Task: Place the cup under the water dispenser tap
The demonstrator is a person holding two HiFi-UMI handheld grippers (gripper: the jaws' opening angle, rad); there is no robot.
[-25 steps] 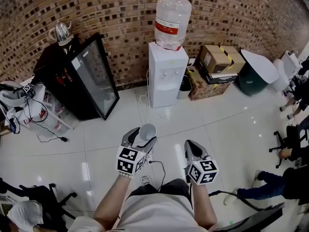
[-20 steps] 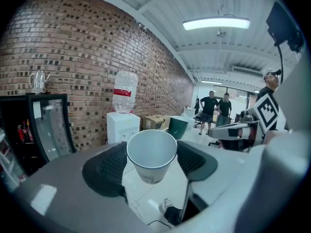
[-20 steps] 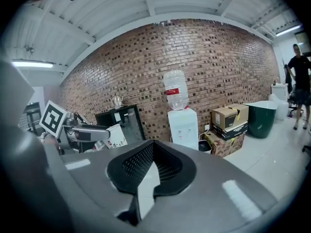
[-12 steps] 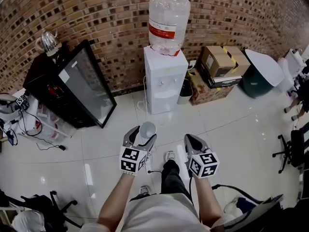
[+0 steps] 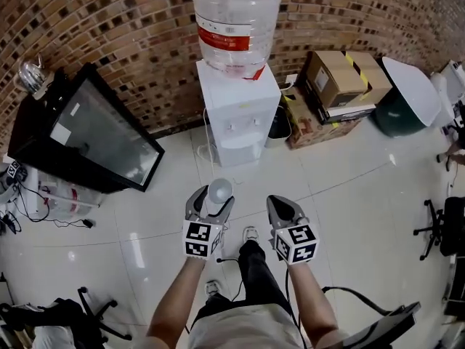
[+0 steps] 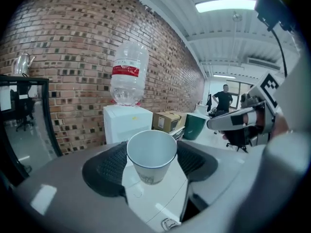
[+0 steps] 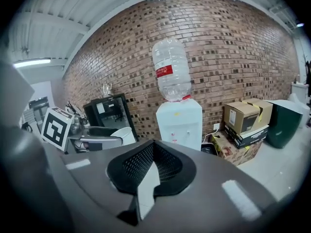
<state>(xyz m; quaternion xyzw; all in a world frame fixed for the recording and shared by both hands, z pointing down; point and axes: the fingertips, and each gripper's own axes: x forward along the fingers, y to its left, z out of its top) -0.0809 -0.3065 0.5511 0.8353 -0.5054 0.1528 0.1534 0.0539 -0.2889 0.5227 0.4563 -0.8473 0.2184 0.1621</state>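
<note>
A white paper cup (image 5: 219,190) stands upright between the jaws of my left gripper (image 5: 209,199), which is shut on it. In the left gripper view the cup (image 6: 151,154) fills the gap between the black pads (image 6: 104,169). The white water dispenser (image 5: 238,107) with its clear bottle (image 5: 234,20) stands against the brick wall, straight ahead of both grippers and still some floor away. Its taps (image 5: 236,127) sit above a recess. My right gripper (image 5: 280,206) is level with the left one, shut, with nothing in it (image 7: 153,147).
A black glass-door cabinet (image 5: 80,133) stands left of the dispenser. Cardboard boxes (image 5: 341,78) and a green bin with a white lid (image 5: 403,97) stand to its right. An office chair (image 5: 443,224) is at the far right. Cables (image 5: 43,209) lie on the white tiles at left.
Both grippers have moved forward toward the dispenser, which now looms larger and nearer. The cup stays gripped in the left gripper.
</note>
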